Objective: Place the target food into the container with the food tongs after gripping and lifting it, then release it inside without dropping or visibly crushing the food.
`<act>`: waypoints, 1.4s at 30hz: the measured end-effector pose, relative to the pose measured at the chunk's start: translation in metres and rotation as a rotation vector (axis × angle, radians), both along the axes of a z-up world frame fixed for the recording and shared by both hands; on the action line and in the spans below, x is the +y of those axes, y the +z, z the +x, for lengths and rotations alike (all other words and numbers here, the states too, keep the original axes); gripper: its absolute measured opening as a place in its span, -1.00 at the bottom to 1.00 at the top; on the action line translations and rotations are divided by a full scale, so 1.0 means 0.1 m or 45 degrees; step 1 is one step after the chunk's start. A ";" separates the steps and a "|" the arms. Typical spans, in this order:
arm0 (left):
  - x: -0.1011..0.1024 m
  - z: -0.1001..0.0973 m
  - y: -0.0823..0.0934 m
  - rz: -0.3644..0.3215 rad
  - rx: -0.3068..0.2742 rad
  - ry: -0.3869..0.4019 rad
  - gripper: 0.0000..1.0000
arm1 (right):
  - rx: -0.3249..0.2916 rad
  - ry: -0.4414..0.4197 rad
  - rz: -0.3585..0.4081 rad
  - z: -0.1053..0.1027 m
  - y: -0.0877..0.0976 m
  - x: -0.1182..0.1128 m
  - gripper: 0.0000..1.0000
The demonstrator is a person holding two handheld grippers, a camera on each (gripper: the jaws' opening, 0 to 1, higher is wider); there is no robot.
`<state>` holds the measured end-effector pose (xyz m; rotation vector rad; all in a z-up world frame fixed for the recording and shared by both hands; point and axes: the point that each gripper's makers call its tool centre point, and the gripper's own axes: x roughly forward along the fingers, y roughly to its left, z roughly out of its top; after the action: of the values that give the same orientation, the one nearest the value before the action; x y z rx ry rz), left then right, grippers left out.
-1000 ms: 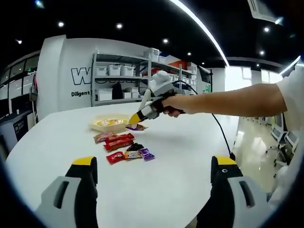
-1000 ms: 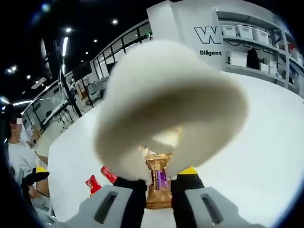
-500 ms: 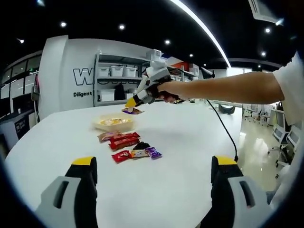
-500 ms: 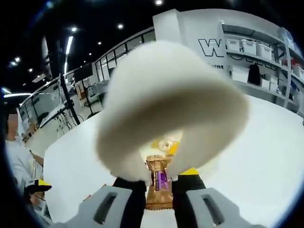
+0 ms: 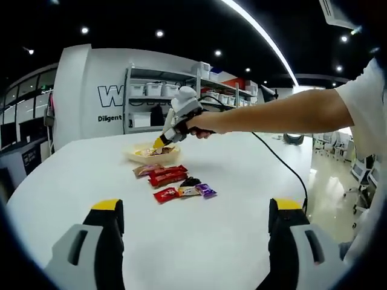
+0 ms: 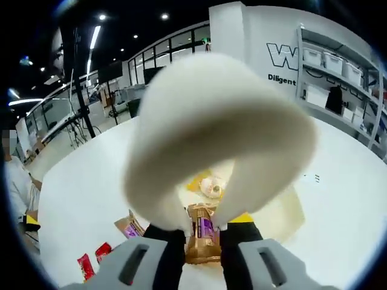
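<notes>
In the right gripper view my right gripper (image 6: 202,234) is shut on white food tongs (image 6: 217,127), whose looped end bulges toward the camera. Between the tong arms sits a brown and purple snack packet (image 6: 202,232), pinched and unbent. Below it lies the pale shallow container (image 6: 284,211) holding yellow food (image 6: 208,184). In the left gripper view the right gripper (image 5: 160,143) and a person's arm (image 5: 272,118) reach over that container (image 5: 140,155), tips low above it. My left gripper (image 5: 196,208) stands open over the near table.
Red packets (image 5: 167,176) and several small wrapped snacks (image 5: 184,192) lie on the white round table (image 5: 72,187) in front of the container. Loose packets (image 6: 128,228) and red ones (image 6: 91,261) lie left of the tongs. A cable (image 5: 284,169) trails off the table's right side.
The right gripper carried the packet up off the table, then leftward and down over the container. The left gripper has stayed open and still.
</notes>
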<state>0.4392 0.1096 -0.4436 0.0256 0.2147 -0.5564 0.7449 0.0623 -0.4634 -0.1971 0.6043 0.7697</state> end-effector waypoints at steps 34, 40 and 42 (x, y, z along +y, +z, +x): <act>-0.16 0.03 0.02 0.059 -0.010 -0.019 0.96 | -0.095 0.026 0.004 -0.04 0.25 -0.31 -0.64; -0.18 0.01 0.05 0.082 -0.002 -0.017 0.98 | -0.115 0.021 0.008 -0.09 0.40 -0.42 -0.64; -0.17 -0.01 0.07 0.082 -0.003 -0.013 0.98 | -0.123 0.021 0.004 -0.10 0.43 -0.45 -0.64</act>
<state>0.4387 0.0922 -0.4369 0.0899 0.2303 -0.5595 0.7349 0.0177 -0.4199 -0.2355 0.5104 0.7725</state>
